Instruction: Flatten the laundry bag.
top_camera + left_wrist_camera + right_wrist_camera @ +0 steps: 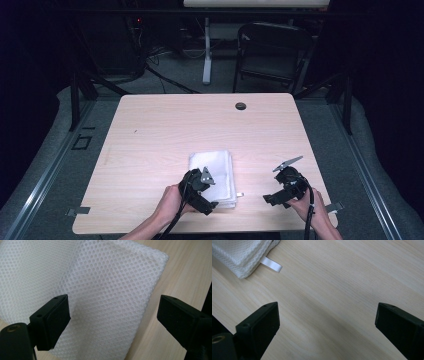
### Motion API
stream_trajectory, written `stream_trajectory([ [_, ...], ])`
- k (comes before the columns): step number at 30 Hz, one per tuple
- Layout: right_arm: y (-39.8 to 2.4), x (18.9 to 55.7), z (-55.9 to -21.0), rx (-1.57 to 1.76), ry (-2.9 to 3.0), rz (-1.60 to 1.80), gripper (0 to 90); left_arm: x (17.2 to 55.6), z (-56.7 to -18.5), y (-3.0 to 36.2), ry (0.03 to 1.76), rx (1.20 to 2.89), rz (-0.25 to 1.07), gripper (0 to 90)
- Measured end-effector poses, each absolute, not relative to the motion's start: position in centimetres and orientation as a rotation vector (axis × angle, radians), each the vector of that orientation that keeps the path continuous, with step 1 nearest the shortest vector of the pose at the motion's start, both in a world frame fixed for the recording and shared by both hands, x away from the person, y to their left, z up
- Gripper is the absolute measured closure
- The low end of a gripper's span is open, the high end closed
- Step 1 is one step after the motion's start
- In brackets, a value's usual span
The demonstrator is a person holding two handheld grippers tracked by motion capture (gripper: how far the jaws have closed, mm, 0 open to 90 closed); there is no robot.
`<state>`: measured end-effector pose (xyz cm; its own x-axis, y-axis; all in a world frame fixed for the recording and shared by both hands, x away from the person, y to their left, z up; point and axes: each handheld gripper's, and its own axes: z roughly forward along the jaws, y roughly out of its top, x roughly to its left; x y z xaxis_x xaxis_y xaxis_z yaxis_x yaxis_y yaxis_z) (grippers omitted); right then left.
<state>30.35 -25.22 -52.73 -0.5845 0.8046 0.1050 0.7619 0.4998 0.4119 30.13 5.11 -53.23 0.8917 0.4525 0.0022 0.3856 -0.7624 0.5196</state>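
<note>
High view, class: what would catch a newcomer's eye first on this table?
A folded white mesh cloth lies near the front edge of the pale wooden table. The left gripper hovers over its near corner, jaws open, while the right gripper waits open over bare wood beside it.

Bare table [150, 130] beyond cloth [220, 165] (folded)

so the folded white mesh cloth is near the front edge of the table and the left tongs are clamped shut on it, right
Not quite. The folded white mesh cloth does lie near the table's front edge, but the left tongs are open, jaws spread wide above the cloth and gripping nothing. The left gripper view shows it.
</note>
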Motion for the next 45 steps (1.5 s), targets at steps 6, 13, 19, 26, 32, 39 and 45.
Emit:
stream_trajectory([
  [6,-25.1,30.2,-52.8,1.383,2.637,0.67,5.7,30.2,-53.7,4.2,0.582,2.552,0.168,18.5],
  [13,-24.9,30.3,-52.9,1.374,2.661,0.656,7.3,30.4,-54.3,3.6,0.571,2.587,0.163,26.4],
  [19,-24.7,30.3,-53.0,1.354,2.681,0.616,7.5,30.4,-54.5,3.5,0.558,2.601,0.172,30.6],
  [26,-24.4,30.1,-53.4,1.399,2.642,0.698,7.8,29.8,-54.5,2.9,0.511,2.621,0.186,33.9],
  [32,-24.5,30.3,-53.1,1.351,2.689,0.622,8.0,29.8,-55.3,2.8,0.512,2.646,0.21,43.4],
  [39,-24.2,30.0,-53.4,1.388,2.659,0.679,8.8,30.2,-55.2,3.3,0.519,2.622,0.167,54.6],
  [45,-24.1,30.2,-53.2,1.342,2.713,0.627,10.8,30.5,-55.0,3.4,0.516,2.619,0.116,61.0],
])
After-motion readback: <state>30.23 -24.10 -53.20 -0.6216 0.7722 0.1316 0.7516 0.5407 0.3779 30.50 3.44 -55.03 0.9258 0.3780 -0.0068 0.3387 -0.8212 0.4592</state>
